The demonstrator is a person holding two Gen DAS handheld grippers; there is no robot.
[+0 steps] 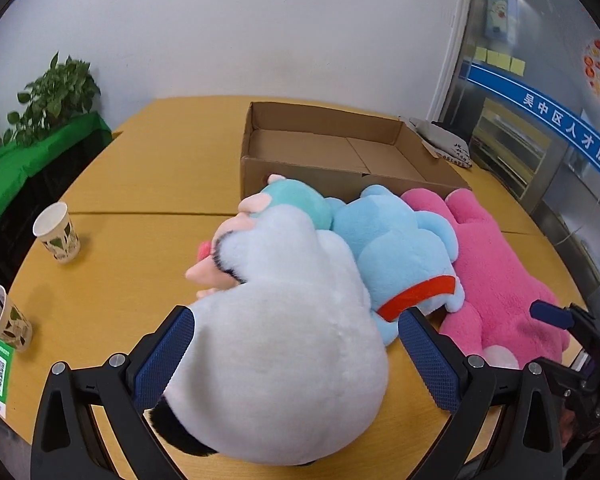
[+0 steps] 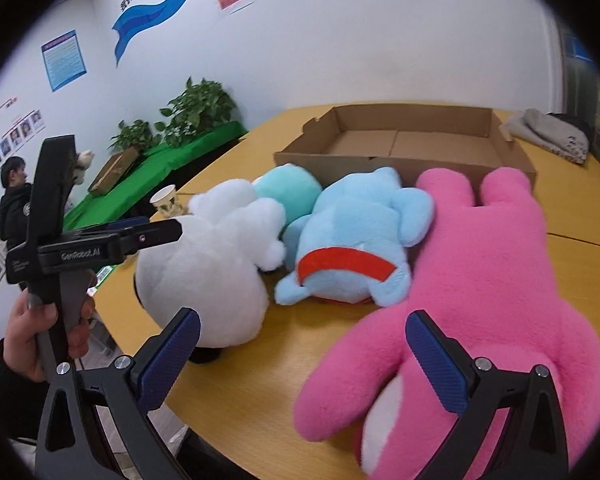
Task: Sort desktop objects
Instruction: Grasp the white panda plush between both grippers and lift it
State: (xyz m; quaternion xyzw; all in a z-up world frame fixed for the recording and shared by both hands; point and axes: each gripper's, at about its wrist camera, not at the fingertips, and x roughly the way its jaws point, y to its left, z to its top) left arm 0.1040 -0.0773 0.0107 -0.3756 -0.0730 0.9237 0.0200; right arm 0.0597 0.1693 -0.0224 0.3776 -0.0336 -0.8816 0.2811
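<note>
While nothing sits in the cardboard box (image 1: pixel 340 152) at the far side of the desk (image 1: pixel 132 216) yet, risks: the pink plush (image 2: pixel 480 280), blue plush (image 2: pixel 352 240) and white plush (image 1: pixel 284 320) lie touching, so lifting one may drag its neighbour. Left gripper (image 1: pixel 296 356) is spread wide around the white plush, pads seemingly brushing it. Right gripper (image 2: pixel 304 360) is spread wide over the pink plush's near end, holding nothing.

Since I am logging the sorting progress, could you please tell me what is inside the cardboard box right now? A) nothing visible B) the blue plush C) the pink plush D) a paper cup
A: the cardboard box shows only its bare floor, while the pink plush and blue plush lie on the table in front of it.
</note>
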